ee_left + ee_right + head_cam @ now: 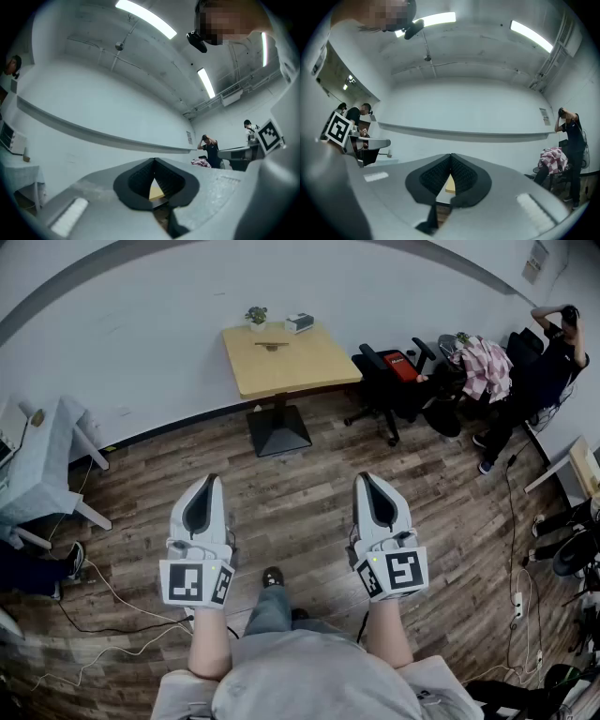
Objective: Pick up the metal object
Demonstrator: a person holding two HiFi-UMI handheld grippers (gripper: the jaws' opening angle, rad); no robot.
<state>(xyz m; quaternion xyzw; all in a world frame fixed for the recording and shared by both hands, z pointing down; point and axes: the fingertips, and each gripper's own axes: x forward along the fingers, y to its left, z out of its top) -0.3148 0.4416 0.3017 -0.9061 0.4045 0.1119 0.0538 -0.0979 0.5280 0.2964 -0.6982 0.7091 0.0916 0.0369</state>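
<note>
- Reference: the wooden table (300, 367), which stands against the white wall.
- metal object (299, 322): I take it to be the small pale boxy item at the table's far edge. It is too small for me to confirm the material.
- A potted plant (256, 315) sits just left of it on the same edge. A flat brown piece (272, 345) lies nearer the table's middle, apart from both.
- left gripper (211, 481): on the near side of the table, well short of it, over the wood floor (300, 512). Its jaws are clenched with the tips meeting and nothing between the pads.
- right gripper (366, 479): beside the left one, equally short of the table. Its jaws are pressed together and empty.
- In each gripper view, a sliver of yellow tabletop shows through the gap under the closed tips.
- The metal object lies well apart from both claws, beyond them on the table, and neither touches it.
</note>
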